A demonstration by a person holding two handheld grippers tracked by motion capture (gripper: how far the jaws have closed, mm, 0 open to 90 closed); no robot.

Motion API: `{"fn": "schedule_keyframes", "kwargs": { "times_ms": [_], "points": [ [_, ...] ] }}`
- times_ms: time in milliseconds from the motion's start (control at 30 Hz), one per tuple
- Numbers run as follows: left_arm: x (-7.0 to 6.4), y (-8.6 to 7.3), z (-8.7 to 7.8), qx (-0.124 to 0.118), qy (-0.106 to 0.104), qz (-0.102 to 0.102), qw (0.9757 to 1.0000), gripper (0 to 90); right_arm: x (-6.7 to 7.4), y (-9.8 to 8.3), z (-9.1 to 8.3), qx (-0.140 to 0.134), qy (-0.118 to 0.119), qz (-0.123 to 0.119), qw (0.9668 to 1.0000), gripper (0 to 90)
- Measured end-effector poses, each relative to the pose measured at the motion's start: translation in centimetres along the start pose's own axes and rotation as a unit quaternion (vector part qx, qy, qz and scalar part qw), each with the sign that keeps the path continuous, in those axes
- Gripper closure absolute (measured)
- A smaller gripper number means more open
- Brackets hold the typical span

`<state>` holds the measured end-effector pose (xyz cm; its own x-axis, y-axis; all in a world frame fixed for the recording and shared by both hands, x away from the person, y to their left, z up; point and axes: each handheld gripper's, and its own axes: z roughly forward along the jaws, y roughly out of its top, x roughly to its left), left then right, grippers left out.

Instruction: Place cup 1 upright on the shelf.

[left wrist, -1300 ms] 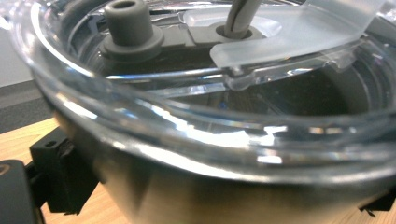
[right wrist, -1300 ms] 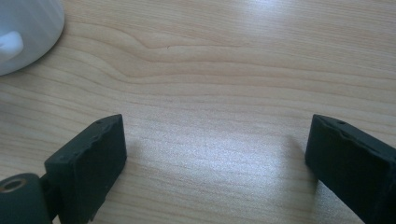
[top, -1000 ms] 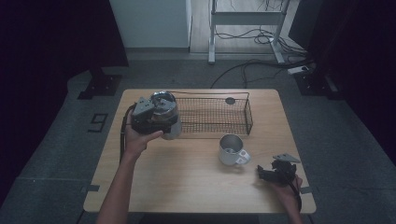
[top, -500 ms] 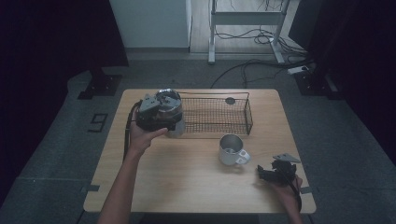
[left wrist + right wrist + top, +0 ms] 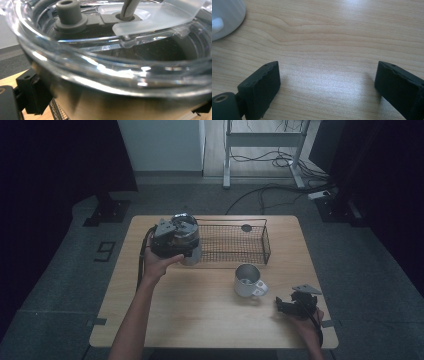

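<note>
The left claw (image 5: 187,247) pinches a steel tumbler (image 5: 189,240) with a clear lid (image 5: 112,62) by its rigid, probably slippery wall, near the desk's (image 5: 200,320) far-left corner beside the wire basket (image 5: 235,242); the right claw (image 5: 327,82) rests spread.

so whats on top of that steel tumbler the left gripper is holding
A clear plastic lid sits on the steel tumbler, with a grey plug and a grey stem through a hole beside it. The reflective lid hides what is in the tumbler.
</note>
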<state>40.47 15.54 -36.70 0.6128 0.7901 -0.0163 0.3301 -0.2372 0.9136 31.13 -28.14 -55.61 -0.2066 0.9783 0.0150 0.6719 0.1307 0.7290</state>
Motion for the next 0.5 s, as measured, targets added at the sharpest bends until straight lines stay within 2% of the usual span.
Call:
{"fn": "schedule_keyframes", "kwargs": {
  "times_ms": [100,500],
  "points": [
    [0.02,0.15,0.16,0.001,-0.006,0.002,1.0000,4.3,0.00,0.00,0.00,0.000,0.000,0.000,1.0000,6.2],
    [-0.12,1.02,1.05,0.000,-0.003,0.001,1.0000,4.3,-0.01,-0.01,0.00,-0.002,-0.001,0.001,1.0000,6.8]
  ]
}}
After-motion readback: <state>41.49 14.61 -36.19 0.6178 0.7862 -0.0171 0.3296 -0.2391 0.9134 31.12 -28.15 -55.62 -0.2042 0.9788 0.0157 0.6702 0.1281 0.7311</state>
